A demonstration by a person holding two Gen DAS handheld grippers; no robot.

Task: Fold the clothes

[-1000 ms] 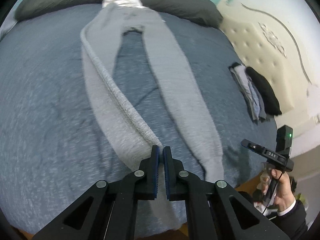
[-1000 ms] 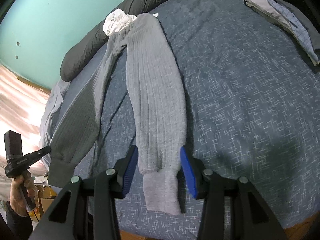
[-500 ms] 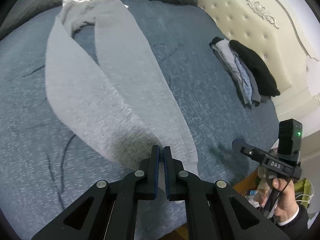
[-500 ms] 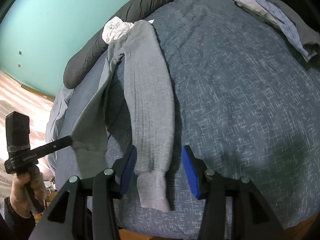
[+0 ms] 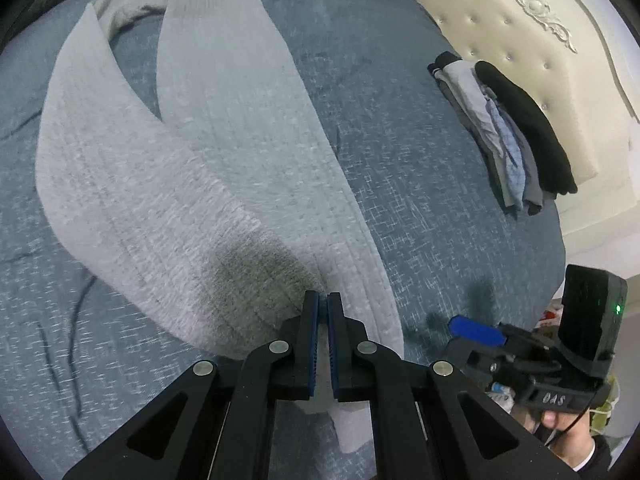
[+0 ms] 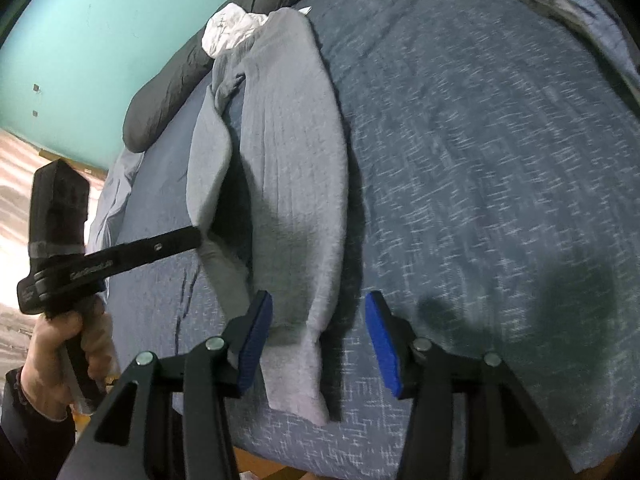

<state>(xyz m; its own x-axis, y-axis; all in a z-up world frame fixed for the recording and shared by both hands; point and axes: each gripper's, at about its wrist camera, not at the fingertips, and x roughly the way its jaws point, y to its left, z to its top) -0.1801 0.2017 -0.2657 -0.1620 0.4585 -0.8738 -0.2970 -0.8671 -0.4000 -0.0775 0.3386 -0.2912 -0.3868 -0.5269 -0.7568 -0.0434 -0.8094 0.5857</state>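
Grey ribbed pants (image 5: 224, 152) lie lengthwise on the blue bedspread (image 5: 420, 184), waist w/ white lining at the far end. L gripper (image 5: 323, 300) is clenched on one leg's cuff, lifted & now carried over toward the other leg vs a sec ago. R gripper (image 6: 318, 320) hangs released, jaws straddling the flat leg's cuff.

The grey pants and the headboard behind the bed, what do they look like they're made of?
Grey pants: a soft knit, probably fleece or thick cotton, matte, judging by the lengthwise ribs and fuzzy surface; the exact fibre cannot be told. Headboard: cream padded upholstery, possibly faux leather, with button tufting, a slight sheen and a carved ornamental scroll near its top.
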